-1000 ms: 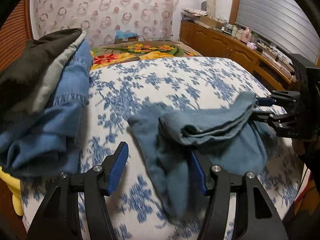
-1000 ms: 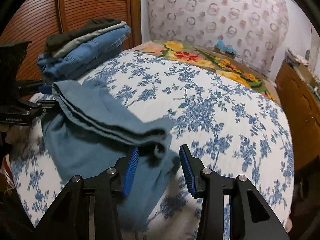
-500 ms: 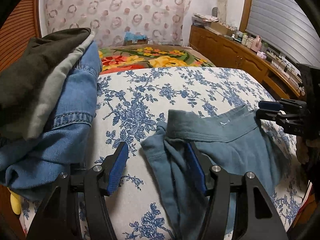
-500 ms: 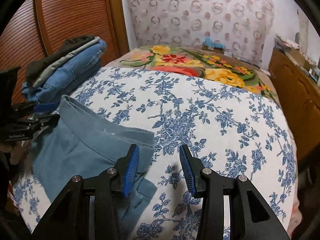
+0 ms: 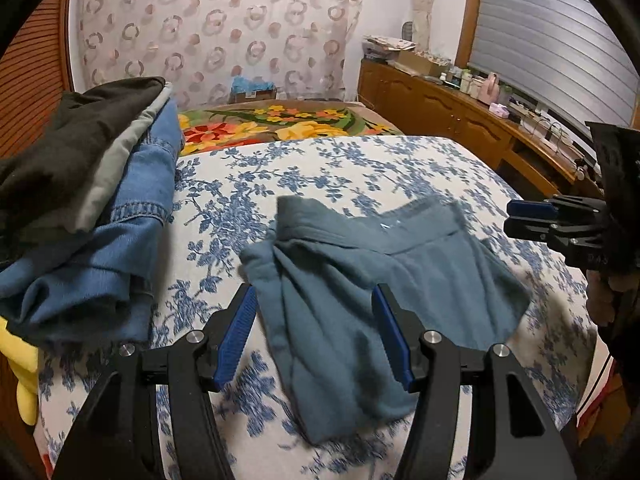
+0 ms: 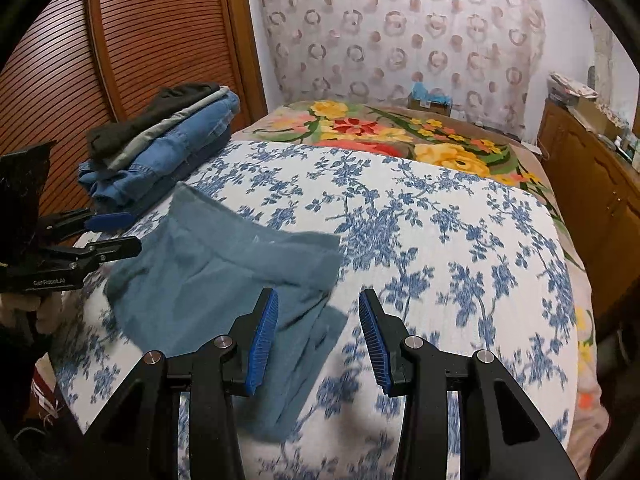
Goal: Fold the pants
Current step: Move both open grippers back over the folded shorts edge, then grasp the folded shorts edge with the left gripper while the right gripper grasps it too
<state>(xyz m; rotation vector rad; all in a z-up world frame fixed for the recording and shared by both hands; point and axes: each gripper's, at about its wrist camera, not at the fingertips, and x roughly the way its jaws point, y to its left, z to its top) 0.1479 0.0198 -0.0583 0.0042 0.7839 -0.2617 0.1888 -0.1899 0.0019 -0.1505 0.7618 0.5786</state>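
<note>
Teal-blue pants (image 5: 360, 280) lie folded and a little rumpled on the blue-flowered bedspread (image 5: 320, 168); they also show in the right wrist view (image 6: 224, 280). My left gripper (image 5: 316, 336) is open and empty, just above the pants' near edge. My right gripper (image 6: 316, 336) is open and empty, above the pants' right end. Each gripper shows in the other's view, the right one (image 5: 532, 220) and the left one (image 6: 116, 236), both open beside the pants.
A stack of folded clothes, denim under grey and black (image 5: 88, 200), sits at the bed's left side (image 6: 168, 140). A bright flowered blanket (image 6: 400, 132) covers the far end. A wooden dresser (image 5: 460, 120) with clutter runs along the right wall; a slatted wardrobe (image 6: 140, 40) stands to the left.
Both grippers let go of the pants, which dropped flat in a fold onto the bed. Both grippers then pulled back and up, away from the cloth.
</note>
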